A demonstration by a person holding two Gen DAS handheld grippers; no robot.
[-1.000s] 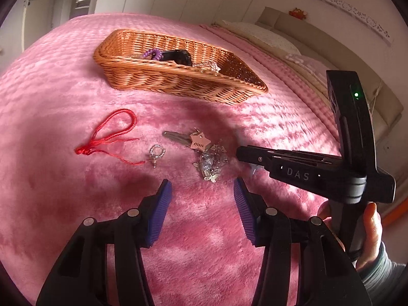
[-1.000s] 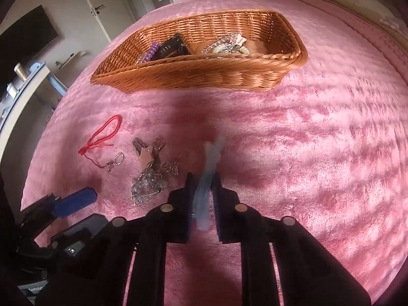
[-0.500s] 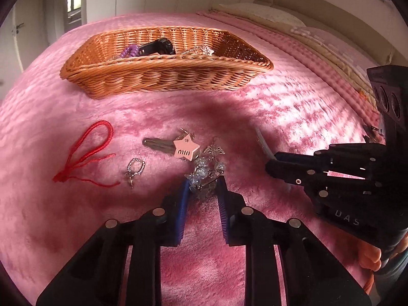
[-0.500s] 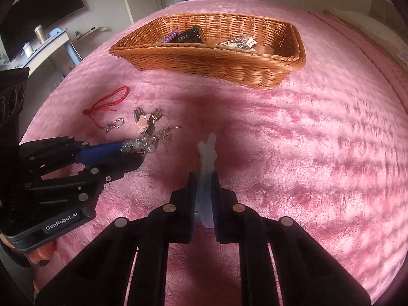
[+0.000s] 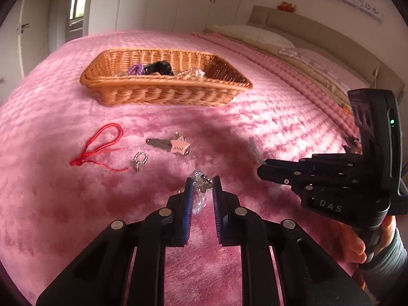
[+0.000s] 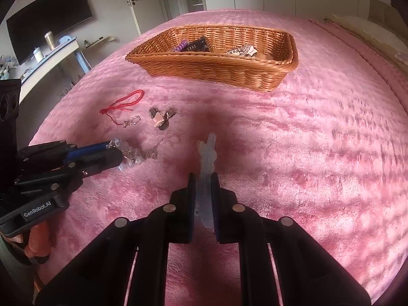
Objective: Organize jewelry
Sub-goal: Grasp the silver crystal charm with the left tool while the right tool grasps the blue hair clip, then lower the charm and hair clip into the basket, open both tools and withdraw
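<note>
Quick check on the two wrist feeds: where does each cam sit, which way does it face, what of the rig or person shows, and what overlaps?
Left wrist: on the left tongs, looking down along them over the pink plush bedspread; they clamp a clear beaded butterfly-charm bracelet. Right tongs and a hand show at right.
Right wrist: on the right tongs, facing the same bedspread, shut on a translucent flat plastic piece. Left tongs at left.
Shared: woven wicker basket, red cord loop, pink star-topped key.

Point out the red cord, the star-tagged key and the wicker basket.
red cord (image 5: pixel 103 140): left wrist view, on the left side of its loop.
star-tagged key (image 5: pixel 179 146): left wrist view, on the pink star tag.
wicker basket (image 6: pixel 216 70): right wrist view, on the near woven wall.
</note>
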